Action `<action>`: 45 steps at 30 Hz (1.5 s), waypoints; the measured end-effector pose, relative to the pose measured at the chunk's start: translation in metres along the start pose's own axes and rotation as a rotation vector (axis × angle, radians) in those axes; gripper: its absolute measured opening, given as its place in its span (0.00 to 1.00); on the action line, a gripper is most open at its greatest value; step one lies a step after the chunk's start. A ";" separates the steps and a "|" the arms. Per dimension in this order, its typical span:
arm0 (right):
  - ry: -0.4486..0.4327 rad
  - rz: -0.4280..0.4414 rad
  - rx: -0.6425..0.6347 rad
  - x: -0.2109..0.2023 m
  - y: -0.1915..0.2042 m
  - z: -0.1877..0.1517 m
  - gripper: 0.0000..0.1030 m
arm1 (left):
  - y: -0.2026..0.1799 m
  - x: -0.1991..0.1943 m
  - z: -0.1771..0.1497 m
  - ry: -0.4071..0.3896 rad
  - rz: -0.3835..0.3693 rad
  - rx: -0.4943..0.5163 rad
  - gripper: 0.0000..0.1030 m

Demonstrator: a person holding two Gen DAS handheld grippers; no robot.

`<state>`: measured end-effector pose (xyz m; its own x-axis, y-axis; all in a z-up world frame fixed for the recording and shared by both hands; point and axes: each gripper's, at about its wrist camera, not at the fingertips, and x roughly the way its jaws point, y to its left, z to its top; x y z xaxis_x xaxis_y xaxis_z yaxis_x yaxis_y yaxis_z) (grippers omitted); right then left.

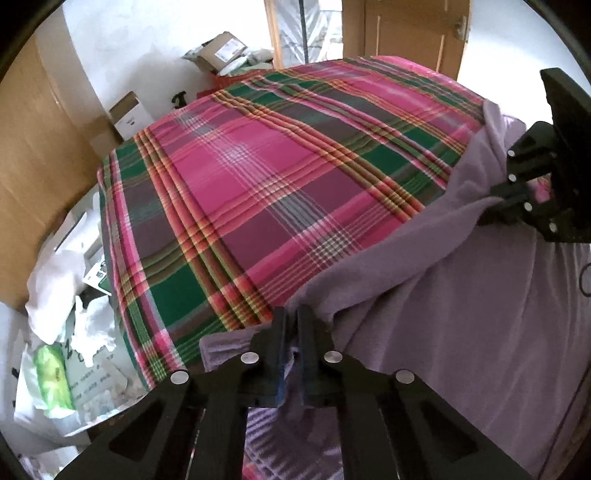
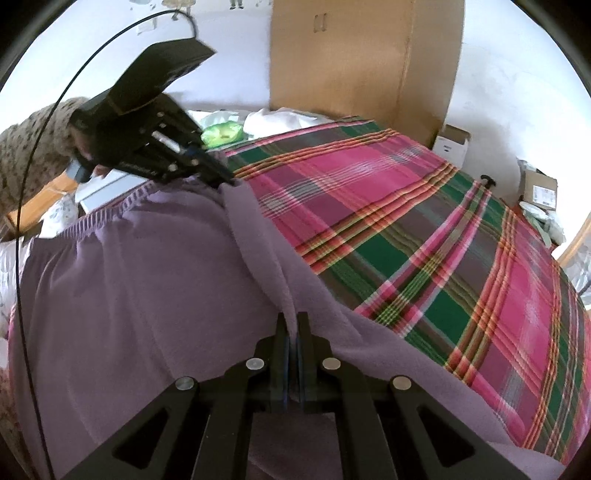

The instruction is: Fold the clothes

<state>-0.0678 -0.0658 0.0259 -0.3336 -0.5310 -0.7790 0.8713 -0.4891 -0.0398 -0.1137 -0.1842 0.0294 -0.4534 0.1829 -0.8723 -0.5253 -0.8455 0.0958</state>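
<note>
A lilac knit garment (image 1: pixel 461 302) lies over the near side of a bed with a pink and green plaid cover (image 1: pixel 266 173). My left gripper (image 1: pixel 291 317) is shut on the garment's edge near the ribbed hem. In the left wrist view my right gripper (image 1: pixel 487 212) is at the far right, pinching the same raised edge. In the right wrist view my right gripper (image 2: pixel 293 325) is shut on a fold of the lilac garment (image 2: pixel 122 288), and my left gripper (image 2: pixel 225 181) grips the edge at upper left. The fabric edge runs taut between the two.
A tall cardboard box (image 2: pixel 365 62) stands against the wall behind the bed. Small boxes (image 1: pixel 129 114) and white bags (image 1: pixel 55 280) clutter the floor beside the bed. A wooden door (image 1: pixel 406 33) is beyond. A person's patterned sleeve (image 2: pixel 33 136) holds the left gripper; a black cable (image 2: pixel 26 206) loops from it.
</note>
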 end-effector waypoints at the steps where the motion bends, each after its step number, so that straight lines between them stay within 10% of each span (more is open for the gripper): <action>1: -0.008 -0.007 0.005 -0.002 -0.001 0.000 0.03 | -0.001 -0.003 -0.002 -0.010 0.007 -0.005 0.04; 19: -0.139 -0.102 0.058 -0.058 0.022 0.006 0.03 | -0.032 -0.084 -0.029 -0.277 0.167 -0.113 0.04; 45: -0.214 -0.170 0.027 -0.125 0.113 -0.023 0.03 | -0.090 -0.153 -0.108 -0.405 0.211 -0.188 0.03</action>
<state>0.0809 -0.0390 0.1046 -0.5452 -0.5722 -0.6126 0.7873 -0.6005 -0.1398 0.0809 -0.1904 0.1023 -0.7989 0.1467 -0.5833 -0.2695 -0.9543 0.1292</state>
